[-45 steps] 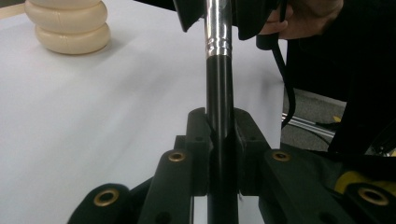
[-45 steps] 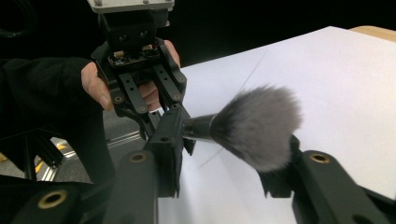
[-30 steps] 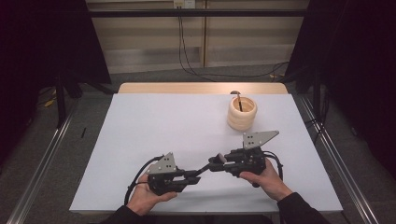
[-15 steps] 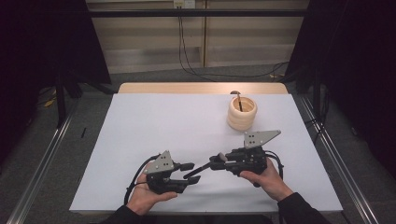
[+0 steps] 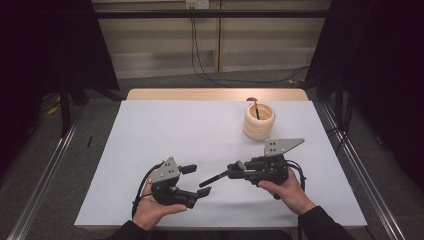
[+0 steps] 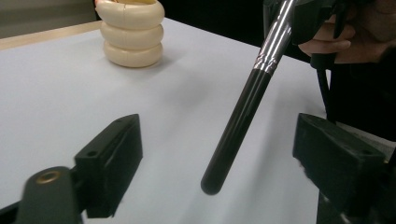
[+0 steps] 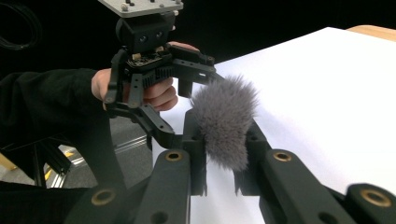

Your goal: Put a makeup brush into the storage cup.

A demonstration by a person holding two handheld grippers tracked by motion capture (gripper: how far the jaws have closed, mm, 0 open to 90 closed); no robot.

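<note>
Right claw (image 5: 239, 170) held level pinches the brush (image 5: 216, 177); left claw (image 5: 196, 180), just spreading, flanks its handle.

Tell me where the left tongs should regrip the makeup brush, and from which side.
Take the makeup brush on its bare black handle, below the silver ferrule, coming in from the handle's free end. The right tongs clamp the bristle end, so the handle juts free over the table between the jaws of the open left tongs.
</note>
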